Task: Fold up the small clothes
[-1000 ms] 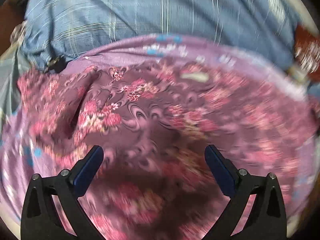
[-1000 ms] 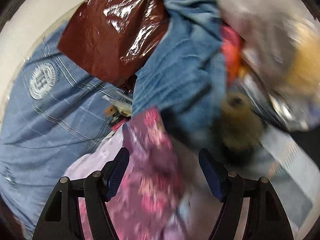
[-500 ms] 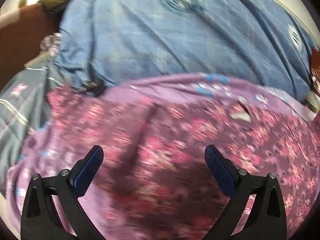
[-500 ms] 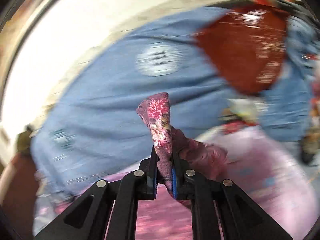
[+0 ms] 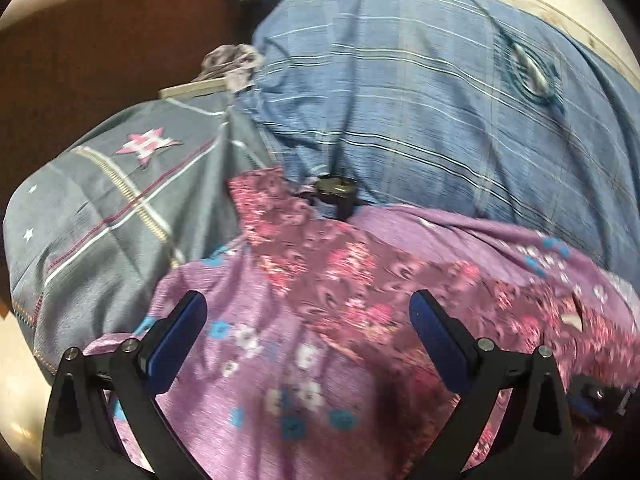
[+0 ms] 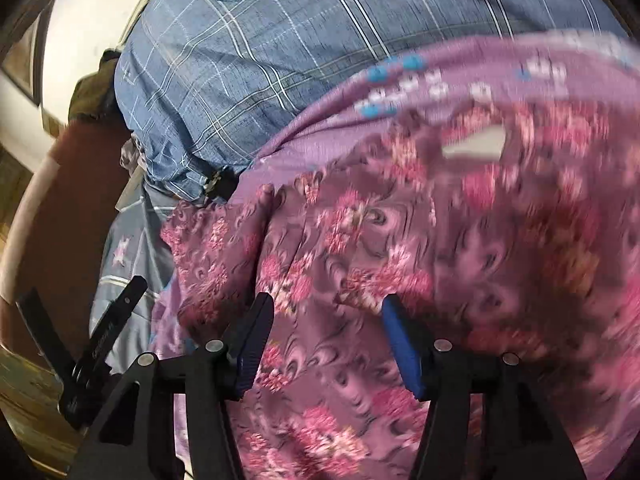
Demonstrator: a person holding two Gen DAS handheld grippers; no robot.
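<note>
Purple floral garment (image 6: pixel 360 264) lay spread beneath both of my tongs, dark maroon with pink blossoms, on top of a paler lilac cloth (image 5: pixel 256 360) printed with blue and white flowers. My right gripper (image 6: pixel 326 342) had just been opening after its pinch; its blue pads stood apart over the floral fabric with nothing clamped between them, though blur made it hard for me to say whether the tips grazed the cloth. My left gripper (image 5: pixel 308 328) was spread wide above the lilac cloth, near the floral garment's edge, gripping nothing. Beyond both tongs sat a blue plaid cushion (image 5: pixel 420 100), and to the left of my left gripper a grey cushion with a pink star (image 5: pixel 120 184). A small dark object (image 5: pixel 336 192) sat between cushion and garment; I could not identify it.
</note>
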